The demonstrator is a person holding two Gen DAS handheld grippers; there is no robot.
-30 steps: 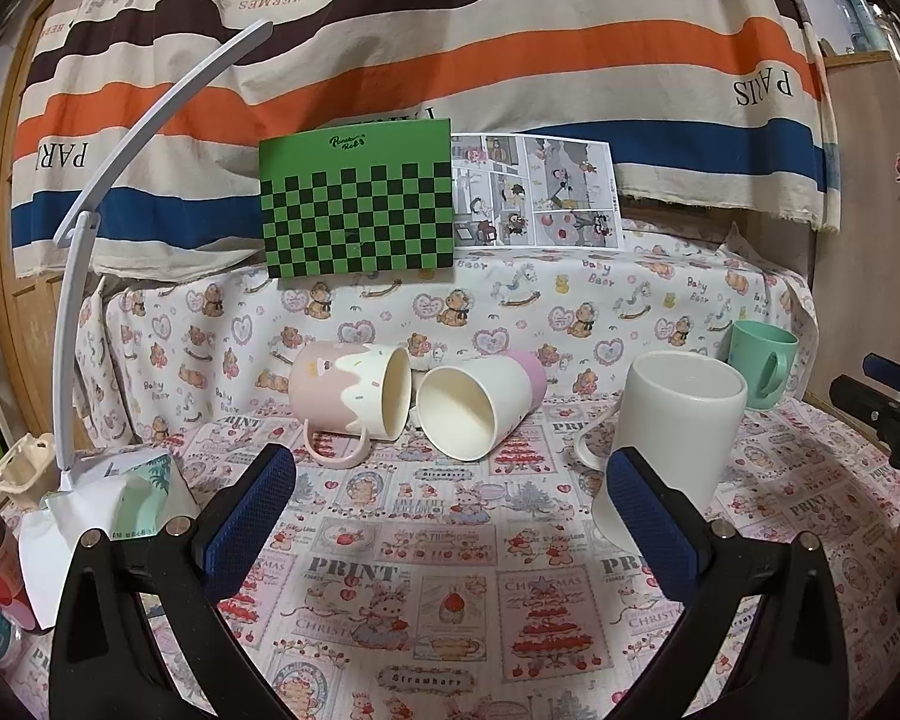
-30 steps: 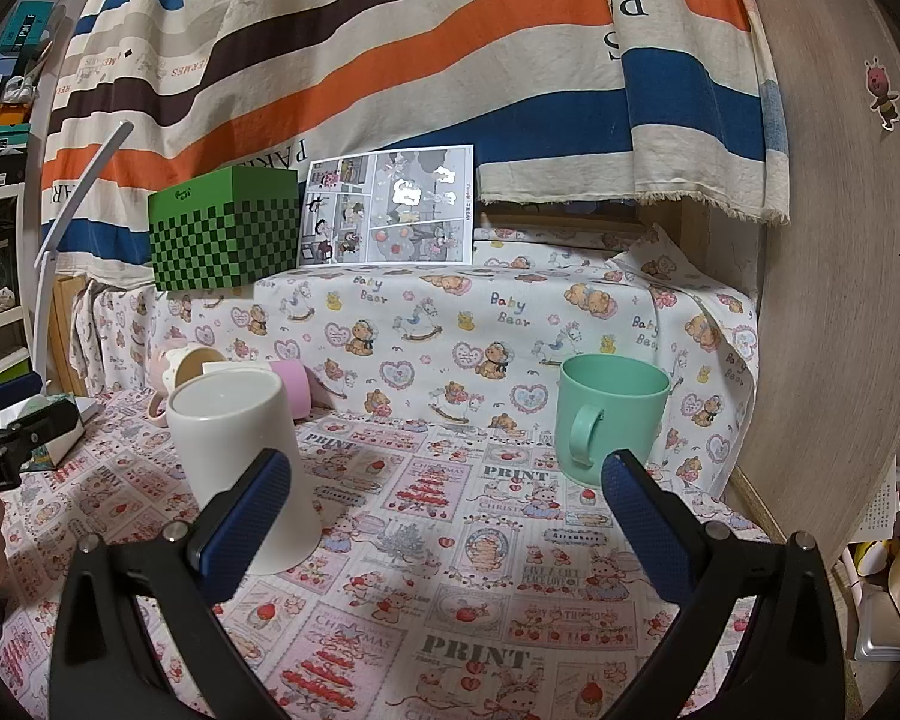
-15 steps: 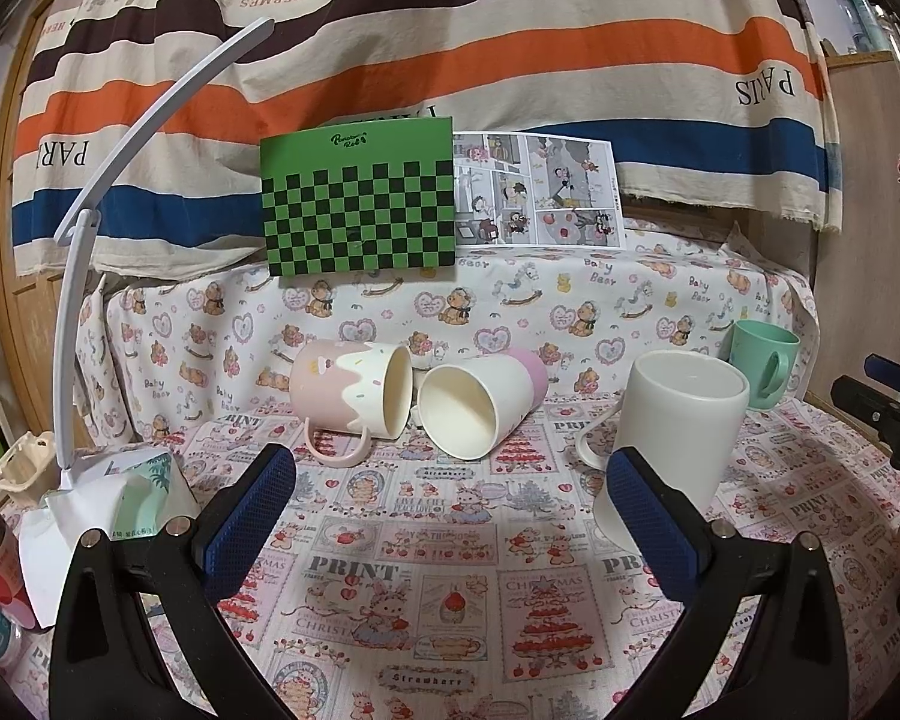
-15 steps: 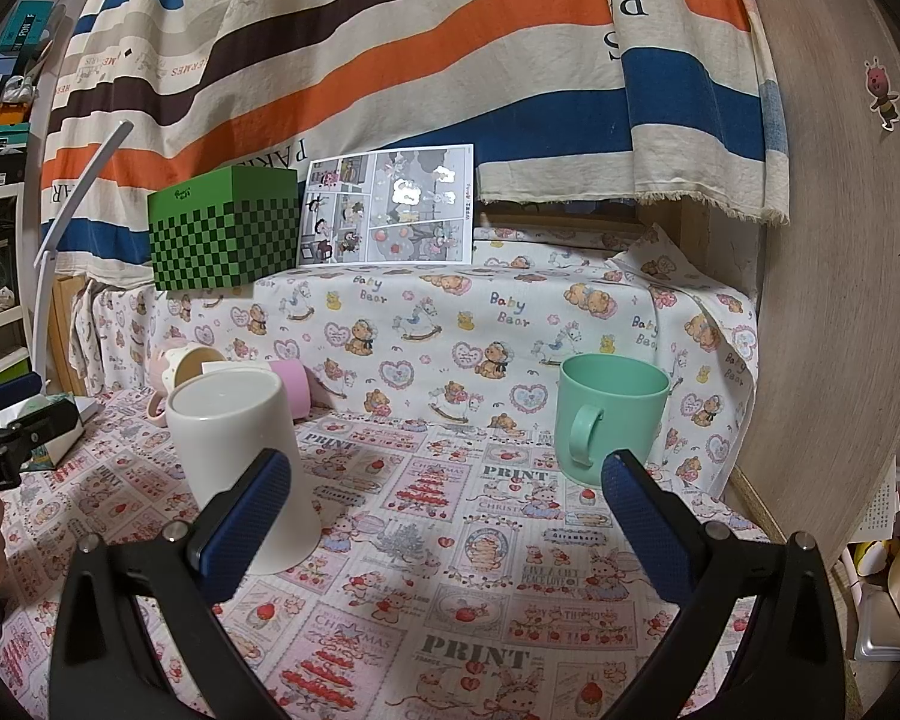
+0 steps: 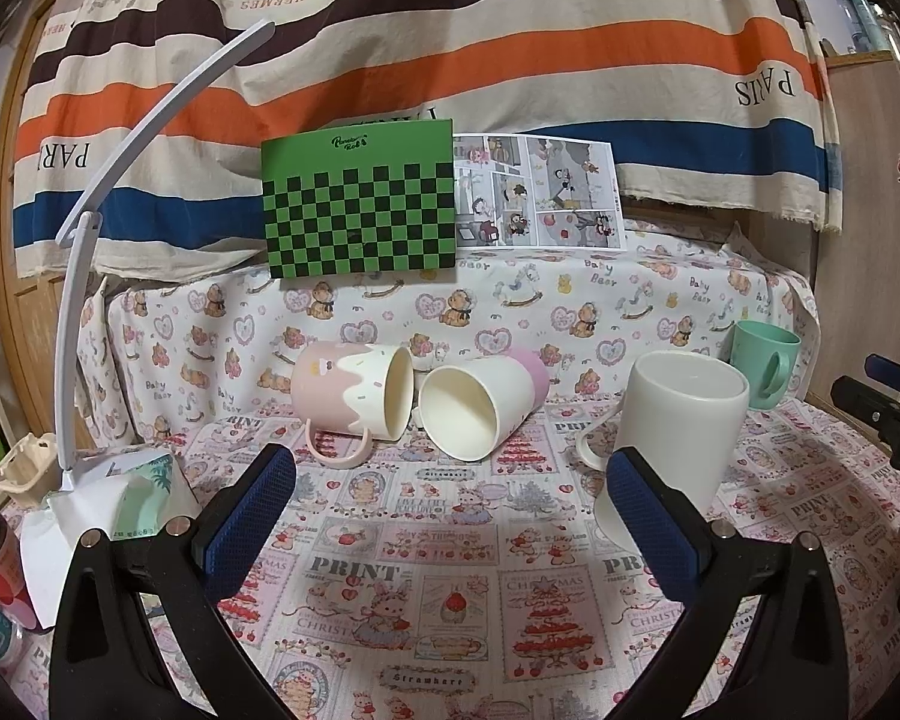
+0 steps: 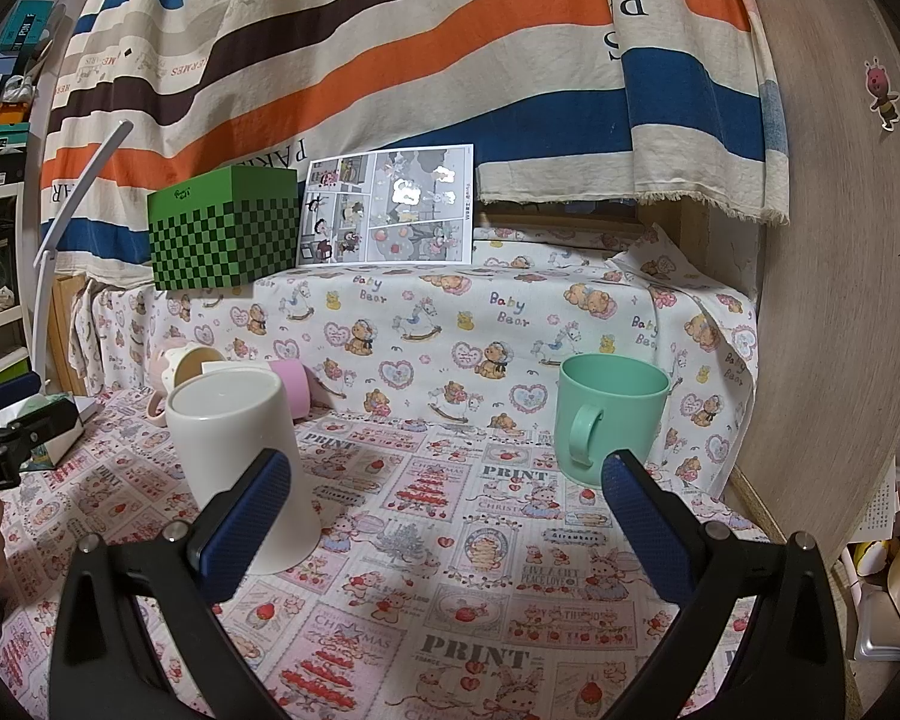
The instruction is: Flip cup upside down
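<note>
A tall white cup point(image 5: 678, 420) stands with its closed base up on the printed tablecloth, just behind my left gripper's right finger; it also shows in the right wrist view point(image 6: 240, 438). A mint green mug point(image 6: 606, 414) stands upright, mouth up, at the right; it shows small in the left wrist view point(image 5: 765, 363). A pink-and-cream mug point(image 5: 354, 399) and a cream-and-pink cup point(image 5: 480, 408) lie on their sides. My left gripper point(image 5: 450, 522) and right gripper point(image 6: 444, 522) are both open and empty, low over the cloth.
A white desk lamp point(image 5: 90, 300) with a tissue pack at its base stands at the left. A green checkered box point(image 5: 360, 204) and a comic sheet point(image 5: 540, 192) sit on the raised ledge behind. A wooden panel point(image 6: 834, 300) bounds the right side.
</note>
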